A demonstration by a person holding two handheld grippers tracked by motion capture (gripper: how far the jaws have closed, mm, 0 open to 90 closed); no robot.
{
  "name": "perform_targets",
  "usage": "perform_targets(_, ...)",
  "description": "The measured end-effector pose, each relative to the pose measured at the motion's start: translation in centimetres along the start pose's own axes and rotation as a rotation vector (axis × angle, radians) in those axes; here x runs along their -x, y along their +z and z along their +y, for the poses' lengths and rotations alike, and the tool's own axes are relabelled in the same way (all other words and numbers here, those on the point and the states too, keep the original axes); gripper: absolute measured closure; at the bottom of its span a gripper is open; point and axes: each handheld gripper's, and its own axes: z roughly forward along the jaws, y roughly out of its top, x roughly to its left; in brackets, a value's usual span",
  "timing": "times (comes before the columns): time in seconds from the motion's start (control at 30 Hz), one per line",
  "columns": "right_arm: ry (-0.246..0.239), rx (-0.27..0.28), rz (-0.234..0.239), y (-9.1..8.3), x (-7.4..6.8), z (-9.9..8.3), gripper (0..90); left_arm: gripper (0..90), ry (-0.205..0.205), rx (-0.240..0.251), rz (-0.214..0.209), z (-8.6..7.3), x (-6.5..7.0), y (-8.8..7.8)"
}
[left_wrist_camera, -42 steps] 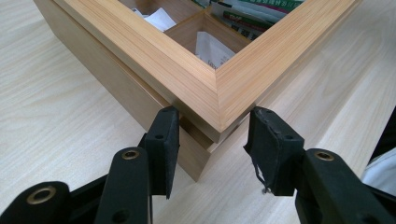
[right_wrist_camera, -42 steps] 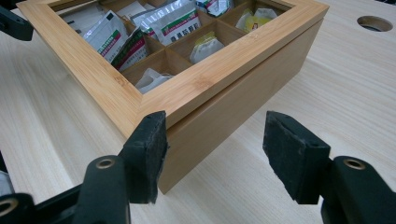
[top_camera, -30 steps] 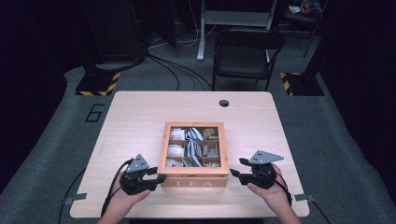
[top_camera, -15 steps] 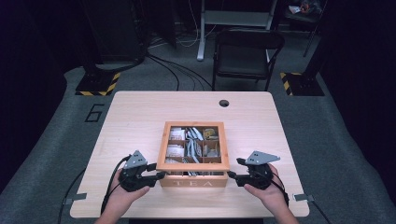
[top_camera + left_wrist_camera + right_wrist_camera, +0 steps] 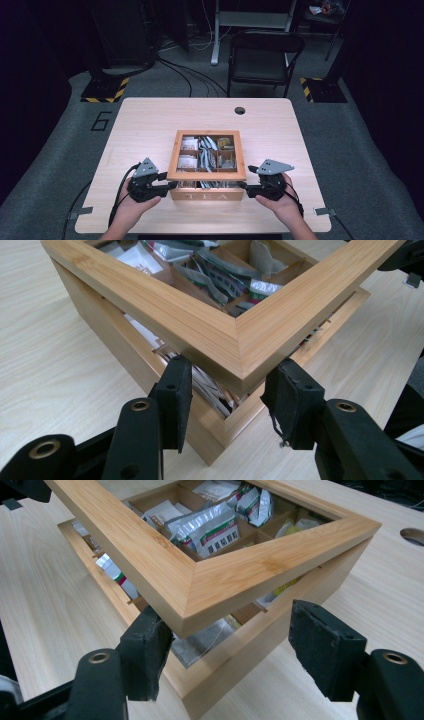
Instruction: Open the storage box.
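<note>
Counting: one tea box [image 5: 207, 192] | one lid [image 5: 206, 175] | two grippers, left gripper [image 5: 165, 187], right gripper [image 5: 246, 187]

I am looking down on a light wooden table [image 5: 150, 125] with a pale grain running across its top. Near its far edge, right of the middle, a round cable hole [image 5: 240, 110] is cut through the board. Directly on the table, close to my side and about centred between left and right, stands a wooden tea box [image 5: 207, 192], its front wall lettered TEA. The tabletop around the box on the left, the right and the far side carries nothing else that I can make out. The table itself stands on grey floor [image 5: 60, 150].
</note>
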Motion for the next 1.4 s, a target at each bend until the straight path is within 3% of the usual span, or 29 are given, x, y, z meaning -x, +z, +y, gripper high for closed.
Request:
perform_targets(0.3,0.001,0.011,0.012,0.0,0.3,0.9,32.1,52.2,0.004,0.002,-0.005,0.7,-0.3,-0.2)
perform_targets(0.47,0.008,0.015,0.016,-0.2,0.4,1.5,32.8,45.1,0.016,0.017,0.028,1.3,-0.4,-0.4)
perform_targets(0.5,-0.009,0.012,0.017,-0.3,0.4,1.8,32.8,44.6,0.02,0.024,0.033,1.5,-0.4,-0.5)
perform_targets(0.67,-0.031,0.017,0.017,-0.7,0.5,3.0,32.7,44.4,0.047,0.044,0.048,2.1,-0.5,-0.9)
perform_targets(0.83,-0.03,0.013,0.047,-0.8,0.8,3.8,33.6,44.5,0.073,0.049,0.064,2.9,-0.5,-1.1)
perform_targets(1.07,-0.023,0.026,0.055,-1.0,1.2,4.5,34.2,44.8,0.071,0.051,0.042,3.6,-0.9,-1.4)
perform_targets(1.4,-0.034,0.039,0.06,-1.3,1.7,5.9,36.0,47.4,0.095,0.069,0.047,4.9,-1.5,-1.9)
